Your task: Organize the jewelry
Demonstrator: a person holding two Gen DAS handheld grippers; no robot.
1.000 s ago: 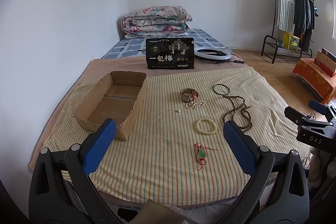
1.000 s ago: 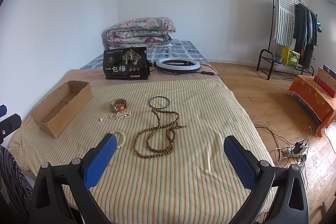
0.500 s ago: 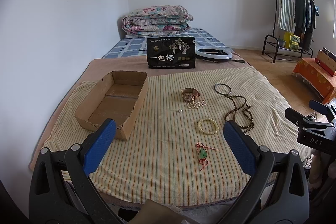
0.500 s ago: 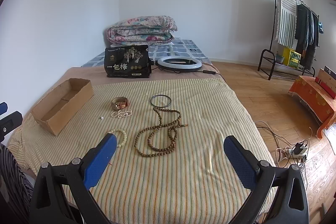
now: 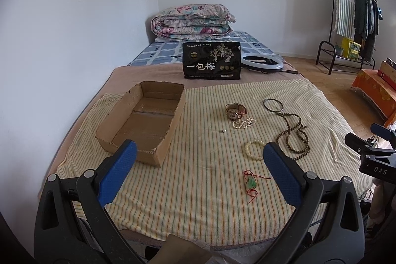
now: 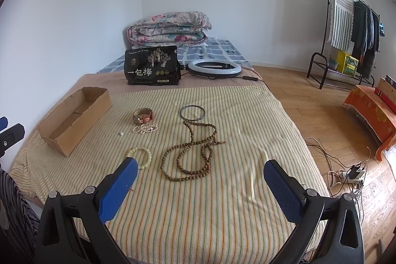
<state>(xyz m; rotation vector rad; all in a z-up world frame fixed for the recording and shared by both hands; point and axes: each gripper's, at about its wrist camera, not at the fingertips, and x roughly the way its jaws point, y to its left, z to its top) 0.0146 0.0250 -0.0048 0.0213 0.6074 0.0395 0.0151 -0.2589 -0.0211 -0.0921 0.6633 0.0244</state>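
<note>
Both grippers are hovering above the near edge of the striped blanket [image 5: 198, 189] with nothing between their fingers: the left gripper [image 5: 198, 165] is holding its jaws wide apart, and so is the right gripper [image 6: 199, 180].

The jewelry is lying loose at centre frame in both views. In the left wrist view, the cardboard box [image 5: 143, 125] is waiting empty at left of centre. The red-corded green pendant [image 5: 252, 182] is lying nearest, low and right of centre. Above it are the pale bead bracelet [image 5: 254, 150], the brown bead necklace [image 6: 190, 152], the pearl strand [image 5: 243, 123], the watch [image 5: 235, 110], the dark bangle [image 6: 192, 112] and a single loose pearl [image 5: 223, 131].

The likely first step is a pick, probably the pendant. Doing it well calls for coming down straight over the stone, not the thin cord, and closing gently so the blanket is not pinched.

Compared with a second earlier, both views are showing the items sitting slightly lower and larger, so the grippers are edging forward; nothing on the blanket is displaced.
</note>
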